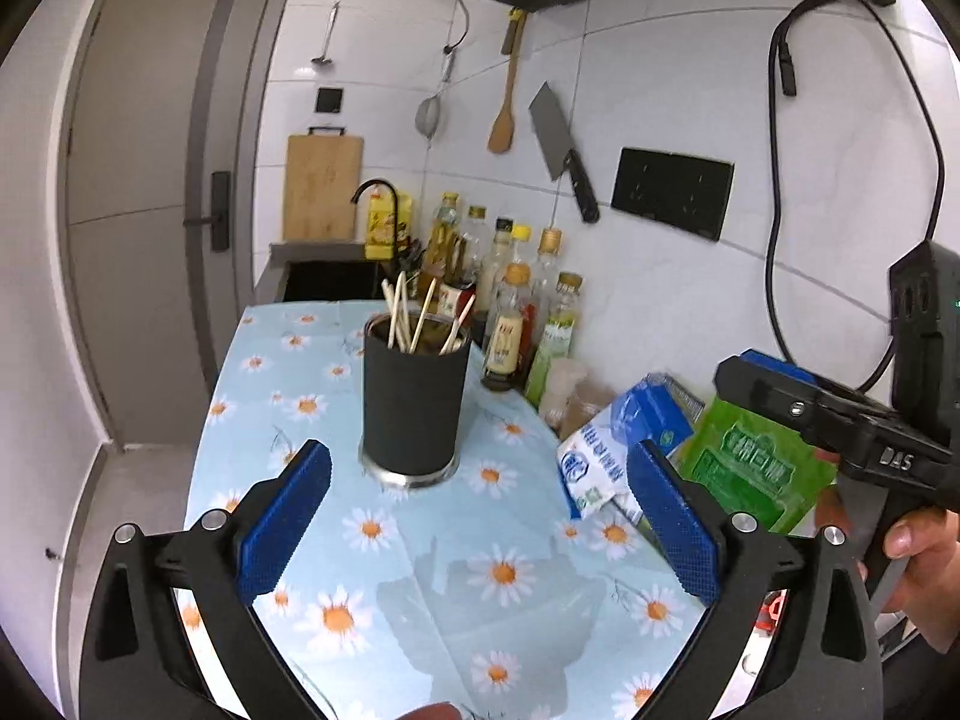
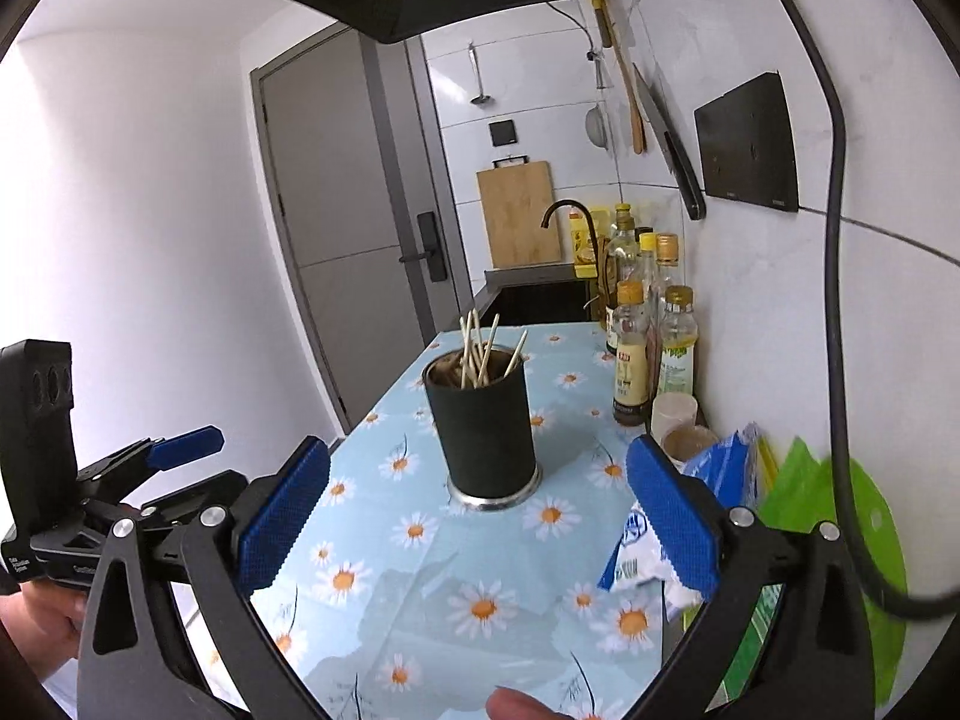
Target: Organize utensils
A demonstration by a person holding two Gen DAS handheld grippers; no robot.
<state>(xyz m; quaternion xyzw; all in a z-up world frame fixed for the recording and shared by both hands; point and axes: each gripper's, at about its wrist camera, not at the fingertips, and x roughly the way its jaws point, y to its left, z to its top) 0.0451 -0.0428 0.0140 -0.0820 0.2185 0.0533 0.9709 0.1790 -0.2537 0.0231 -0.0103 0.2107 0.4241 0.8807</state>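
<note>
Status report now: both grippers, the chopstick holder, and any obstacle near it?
Left gripper open, empty. Right gripper open, empty. Chopsticks upright in black holder. Nothing in the way; bottles stand beside.

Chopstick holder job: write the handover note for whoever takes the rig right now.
Left tool: open, empty, short of the holder.
Right tool: open, empty, also short of it.
Black chopstick holder stands upright on the daisy tablecloth, chopsticks standing inside.
Bottles and packets sit along the wall, untouched.
Done: chopsticks are in the holder; no loose utensils in view.
Left: probably nothing; check outside the views.
</note>
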